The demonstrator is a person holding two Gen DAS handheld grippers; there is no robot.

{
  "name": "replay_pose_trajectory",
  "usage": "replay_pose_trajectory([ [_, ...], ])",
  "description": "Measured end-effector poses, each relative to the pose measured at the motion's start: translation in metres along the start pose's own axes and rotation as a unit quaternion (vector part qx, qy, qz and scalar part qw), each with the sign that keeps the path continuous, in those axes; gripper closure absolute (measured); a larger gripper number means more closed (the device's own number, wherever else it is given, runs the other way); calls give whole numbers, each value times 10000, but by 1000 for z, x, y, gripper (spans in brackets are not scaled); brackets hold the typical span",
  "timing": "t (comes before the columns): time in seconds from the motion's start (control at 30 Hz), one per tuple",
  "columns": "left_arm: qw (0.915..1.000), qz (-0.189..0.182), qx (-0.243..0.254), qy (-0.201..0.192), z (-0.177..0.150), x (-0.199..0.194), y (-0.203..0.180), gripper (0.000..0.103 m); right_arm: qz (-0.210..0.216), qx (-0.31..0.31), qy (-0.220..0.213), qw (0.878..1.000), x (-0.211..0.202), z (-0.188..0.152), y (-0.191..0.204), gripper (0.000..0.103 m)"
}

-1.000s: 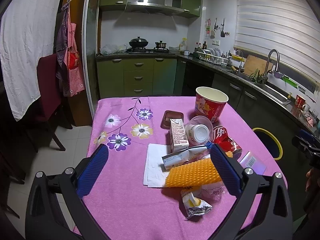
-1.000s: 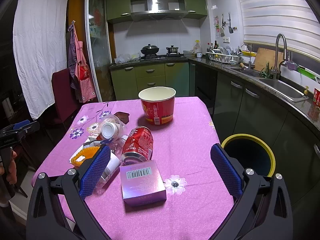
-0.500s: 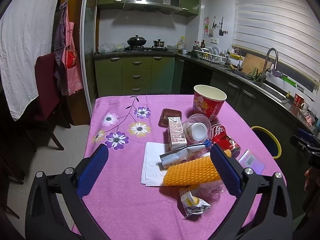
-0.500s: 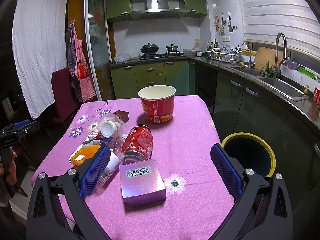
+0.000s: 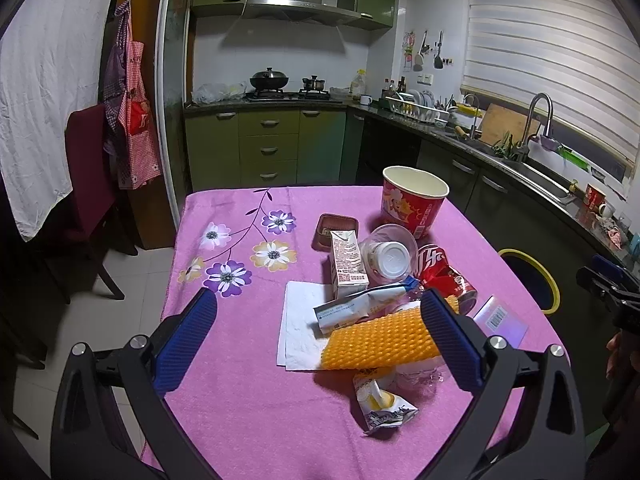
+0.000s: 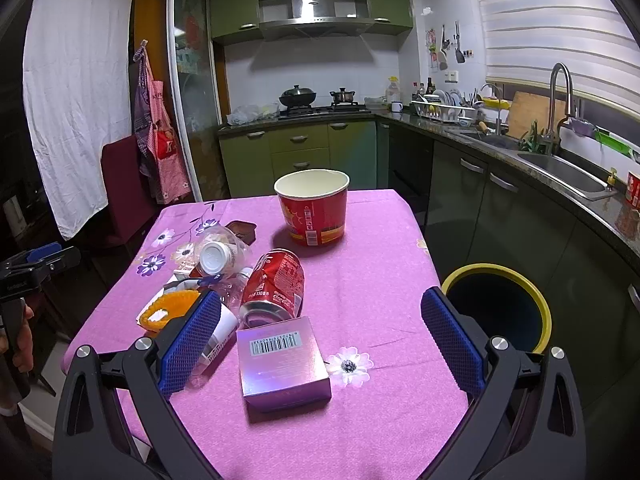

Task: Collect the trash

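— Grippers first?
— Left gripper and right gripper both hover level over the near table edge, jaws spread wide, holding nothing.
— Trash?
— Heaped on the pink floral tablecloth: red can, purple box, orange foam net, red paper bucket. Yellow-rimmed bin stands beside the table, kitchen counters beyond.

A kitchen is seen, fitted with green cabinets and a steel hood over the stove. The wall behind is tiled white. A sink with a tall tap is set under a window covered by white blinds. An apron is hung beside a dark red chair. The floor is laid with pale tiles.
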State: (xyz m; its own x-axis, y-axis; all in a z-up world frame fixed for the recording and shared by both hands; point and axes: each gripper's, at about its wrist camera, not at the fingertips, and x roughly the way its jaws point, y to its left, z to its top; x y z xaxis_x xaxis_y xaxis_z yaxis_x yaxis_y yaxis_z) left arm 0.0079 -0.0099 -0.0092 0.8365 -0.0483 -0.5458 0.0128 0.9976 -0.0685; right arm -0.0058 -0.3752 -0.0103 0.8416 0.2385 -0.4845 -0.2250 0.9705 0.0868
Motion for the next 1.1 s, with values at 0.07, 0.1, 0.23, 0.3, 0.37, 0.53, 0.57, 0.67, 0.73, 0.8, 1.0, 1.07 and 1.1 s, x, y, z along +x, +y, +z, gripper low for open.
replay_pose_trajectory([
  [0.07, 10000, 3, 2, 4, 0, 0, 0, 6, 2, 3, 7, 10000, 0, -1, 0, 4],
  [0.1, 10000, 0, -2, 9, 0, 0, 0, 6, -1, 12, 18, 10000, 1, 0, -1, 4],
  [0.23, 10000, 0, -2, 14, 0, 0, 0, 6, 0, 21, 25, 10000, 1, 0, -1, 4],
  [0.3, 10000, 3, 1, 2, 0, 0, 0, 6, -4, 15, 23, 10000, 1, 0, -1, 4],
  [0.37, 10000, 1, 0, 1, 0, 0, 0, 6, -2, 20, 24, 10000, 2, 0, -1, 4],
  [0.53, 10000, -1, 4, 19, 0, 0, -1, 6, -4, 15, 32, 10000, 2, 0, -2, 4],
  [0.57, 10000, -4, 5, 25, 0, 0, 0, 6, -4, 19, 33, 10000, 2, 0, -2, 4],
  [0.67, 10000, -16, 14, 37, 0, 0, -2, 6, -9, 30, 44, 10000, 2, 1, -3, 4],
  [0.73, 10000, -14, 15, 33, 0, 0, -2, 6, -4, 34, 40, 10000, 2, 1, -3, 4],
  [0.8, 10000, -14, 8, 33, 0, 0, -2, 6, -9, 32, 39, 10000, 2, 0, -3, 4],
  [1.0, 10000, -28, 17, 52, 0, 0, -3, 6, -4, 44, 52, 10000, 2, 1, -4, 4],
  [1.07, 10000, -29, 29, 56, 0, 0, -4, 6, -6, 47, 53, 10000, 2, 1, -4, 4],
  [1.1, 10000, -28, 32, 55, 0, 1, -5, 6, -7, 46, 52, 10000, 2, 1, -5, 4],
])
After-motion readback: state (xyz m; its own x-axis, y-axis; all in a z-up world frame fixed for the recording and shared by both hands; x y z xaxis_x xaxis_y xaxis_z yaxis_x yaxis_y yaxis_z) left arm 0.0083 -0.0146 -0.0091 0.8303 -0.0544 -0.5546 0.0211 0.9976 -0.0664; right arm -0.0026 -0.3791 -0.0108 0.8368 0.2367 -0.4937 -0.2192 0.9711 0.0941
